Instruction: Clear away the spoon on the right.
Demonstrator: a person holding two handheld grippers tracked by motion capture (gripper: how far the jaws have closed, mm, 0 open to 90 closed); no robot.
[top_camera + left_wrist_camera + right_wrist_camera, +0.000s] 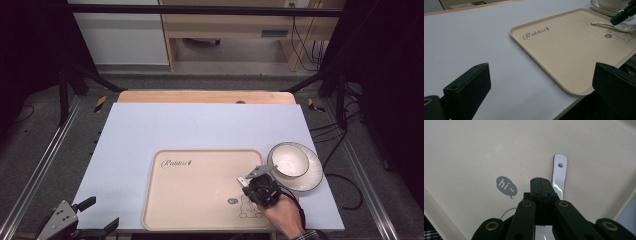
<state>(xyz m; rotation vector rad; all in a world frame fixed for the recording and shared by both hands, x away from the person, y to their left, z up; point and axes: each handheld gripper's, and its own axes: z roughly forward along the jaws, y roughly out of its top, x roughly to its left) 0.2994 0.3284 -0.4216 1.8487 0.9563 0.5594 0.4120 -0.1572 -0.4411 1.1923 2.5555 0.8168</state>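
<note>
Right tool [541, 182] shut over spoon [559, 171].

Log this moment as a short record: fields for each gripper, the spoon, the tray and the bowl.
right gripper: jaws shut together above the spoon, over the tray's corner nearest the bowl
left gripper: open, nothing between the jaws, at the near left edge of the table
spoon: white, lying on the tray, handle with a hole at its end
tray: beige, flat on the table, printed "Rabbit" and "hi~"
bowl: white, on a saucer beside the tray
</note>
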